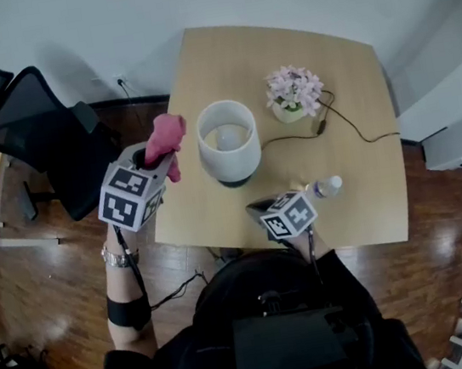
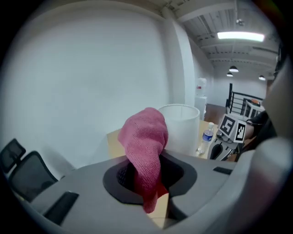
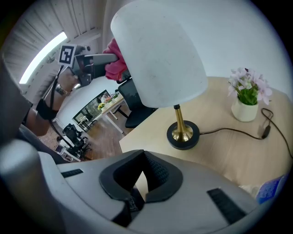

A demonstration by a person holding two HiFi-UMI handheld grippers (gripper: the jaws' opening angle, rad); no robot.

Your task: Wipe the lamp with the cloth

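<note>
Left gripper (image 1: 151, 158) (image 2: 147, 183): jaws clamped on the pink cloth (image 1: 165, 137) (image 2: 144, 141), a nubby microfibre piece that rises in a rounded hump above the dark pads with a tail hanging below them; its full extent is hidden in the fold. Just beyond this gripper's tips and a little to their right stands the lamp (image 1: 228, 141) (image 2: 183, 128), with a gap showing between cloth and shade in the head view. The lamp has a plain white cylindrical shade; its stem and foot are hidden from the left gripper view by the cloth and gripper body. Right gripper (image 1: 262, 209) (image 3: 139, 183): textured black pads drawn together with nothing between them, only a sliver of table (image 1: 363, 203) showing. Ahead of it the lamp (image 3: 160, 55) shows a brass stem on a round black foot, the shade top cut off by the frame edge. Ahead and to its right, a small pale pot of pink flowers (image 1: 293, 93) (image 3: 247, 98) and a dark cord (image 1: 351, 127) (image 3: 229, 132) trailing over the light wood-grain top. Close at its right side, a clear water bottle (image 1: 328, 186) (image 2: 207, 137) with a blue label, print too small to read. Both grippers carry cubes with black-and-white square markers.
</note>
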